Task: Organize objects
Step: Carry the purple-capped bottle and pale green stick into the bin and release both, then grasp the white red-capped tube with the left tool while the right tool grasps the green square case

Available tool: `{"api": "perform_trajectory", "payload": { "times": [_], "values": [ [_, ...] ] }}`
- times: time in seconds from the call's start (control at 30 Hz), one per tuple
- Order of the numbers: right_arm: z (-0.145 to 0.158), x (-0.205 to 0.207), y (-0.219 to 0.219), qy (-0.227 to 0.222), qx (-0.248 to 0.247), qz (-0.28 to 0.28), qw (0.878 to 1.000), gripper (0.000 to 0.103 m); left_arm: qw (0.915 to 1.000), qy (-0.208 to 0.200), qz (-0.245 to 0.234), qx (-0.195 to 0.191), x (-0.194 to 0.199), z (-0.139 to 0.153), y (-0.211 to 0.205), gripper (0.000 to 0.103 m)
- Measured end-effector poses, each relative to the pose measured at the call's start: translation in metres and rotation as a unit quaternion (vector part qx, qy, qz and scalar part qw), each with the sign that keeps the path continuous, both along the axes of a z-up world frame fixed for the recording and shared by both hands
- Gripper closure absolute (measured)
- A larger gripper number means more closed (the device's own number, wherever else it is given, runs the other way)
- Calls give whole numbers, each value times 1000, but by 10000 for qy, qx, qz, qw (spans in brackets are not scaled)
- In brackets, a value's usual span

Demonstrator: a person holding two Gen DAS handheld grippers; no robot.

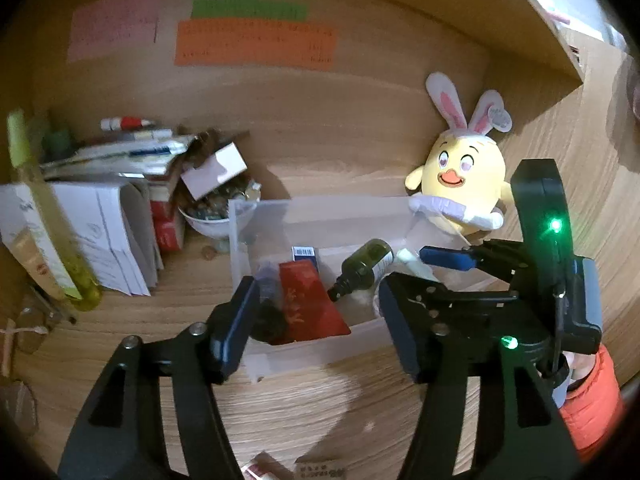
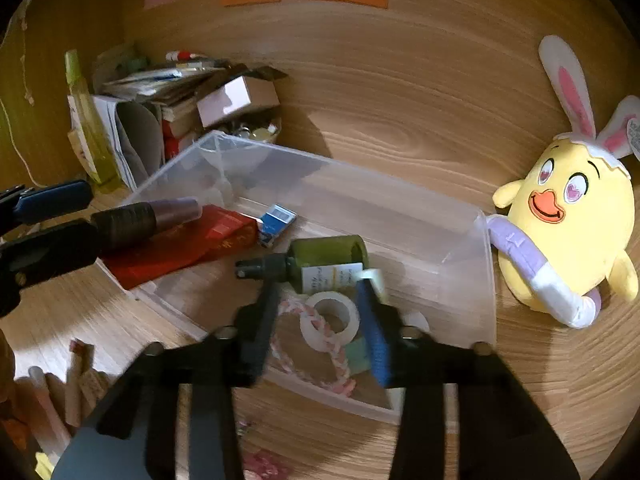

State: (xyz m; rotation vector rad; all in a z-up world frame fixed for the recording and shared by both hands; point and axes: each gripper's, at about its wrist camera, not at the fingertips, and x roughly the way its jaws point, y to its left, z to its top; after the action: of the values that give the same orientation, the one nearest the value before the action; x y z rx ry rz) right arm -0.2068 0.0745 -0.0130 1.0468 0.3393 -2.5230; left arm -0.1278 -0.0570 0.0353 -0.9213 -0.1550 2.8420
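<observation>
Just inside bin (image 2: 486,264) rim — rt tool (image 2: 320,320)

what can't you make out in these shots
- Writing on the orange note: blurred, too small, both views.
- Bowl contents: left wrist view, blurred, partly behind the clear bin.
- Green bottle label: too small; the right claw covers its lower edge.

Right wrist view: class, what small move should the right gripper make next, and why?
Probably lift straight up out of the clear bin. The right gripper is open and holds nothing, and the green bottle and tape roll below it already lie inside.
</observation>
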Motion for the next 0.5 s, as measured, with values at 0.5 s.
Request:
{"api": "perform_trajectory", "payload": {
  "times": [0.5],
  "values": [
    [36,48,19,416,-505,125,9978,26,9985,304,195,-416,41,15,4,5]
  ]
}}
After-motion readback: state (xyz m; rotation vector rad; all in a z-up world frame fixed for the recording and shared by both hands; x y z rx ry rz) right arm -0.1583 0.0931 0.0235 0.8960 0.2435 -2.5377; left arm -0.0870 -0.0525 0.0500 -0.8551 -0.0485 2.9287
